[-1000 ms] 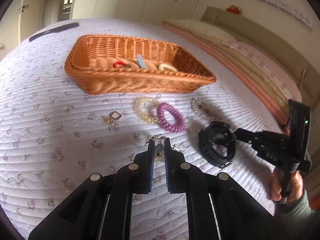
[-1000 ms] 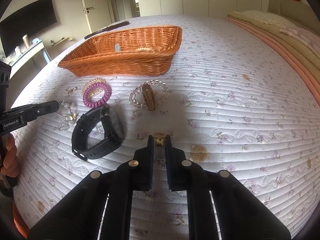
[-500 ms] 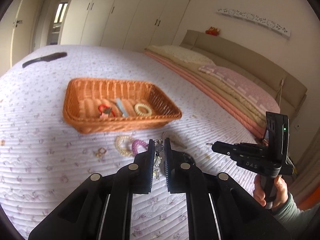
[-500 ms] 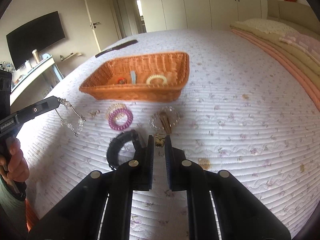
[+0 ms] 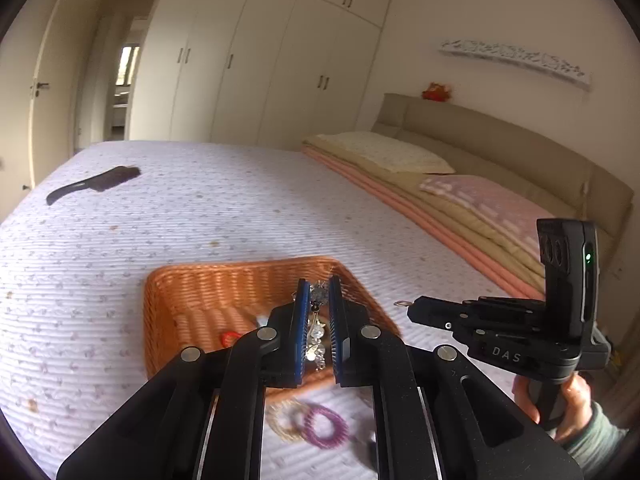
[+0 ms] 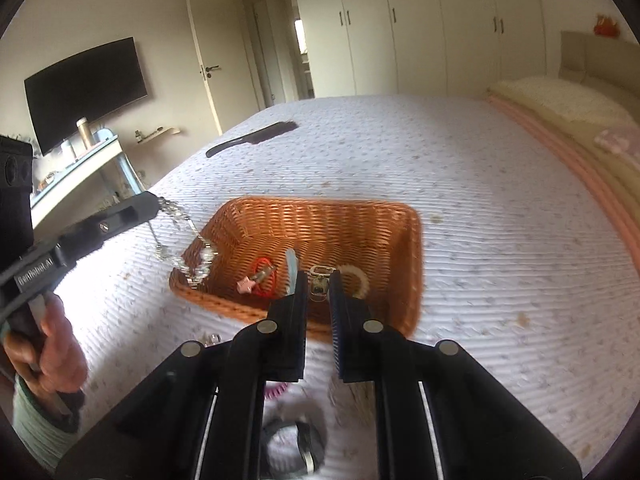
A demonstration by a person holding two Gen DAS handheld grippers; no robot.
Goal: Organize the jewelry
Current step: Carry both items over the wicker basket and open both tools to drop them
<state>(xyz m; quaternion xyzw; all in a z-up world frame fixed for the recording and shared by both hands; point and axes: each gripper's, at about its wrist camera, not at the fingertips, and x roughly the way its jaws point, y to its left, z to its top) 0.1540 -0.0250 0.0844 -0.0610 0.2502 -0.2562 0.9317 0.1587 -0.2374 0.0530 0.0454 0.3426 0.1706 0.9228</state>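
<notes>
Home bedroom: quilted bed (image 5: 240, 208), pillow (image 5: 384, 152), padded headboard (image 5: 500, 136), white wardrobes (image 5: 256, 60), wall television (image 6: 86, 92).

Right gripper (image 6: 319, 292) up over the near rim of the wicker basket (image 6: 412, 264), jaws pinched on a small gold clasp piece (image 6: 319, 284) that sits between the pads. Inside the basket: a red hair tie (image 6: 262, 268) with a pink star charm, a pale blue clip (image 6: 292, 266) just right of it, and a cream coil ring (image 6: 358, 278) peeking out behind the right finger. Left of the basket, the left gripper (image 6: 154, 206) comes in, a crystal bead chain (image 6: 186, 240) dangling from its tip across the basket's left corner. A hand (image 6: 46, 352) grips its handle. Beyond the basket, a black brush (image 6: 252, 138) lies on the quilt (image 6: 500, 240). Nearer than the basket, a black watch (image 6: 296, 444), blurred.
</notes>
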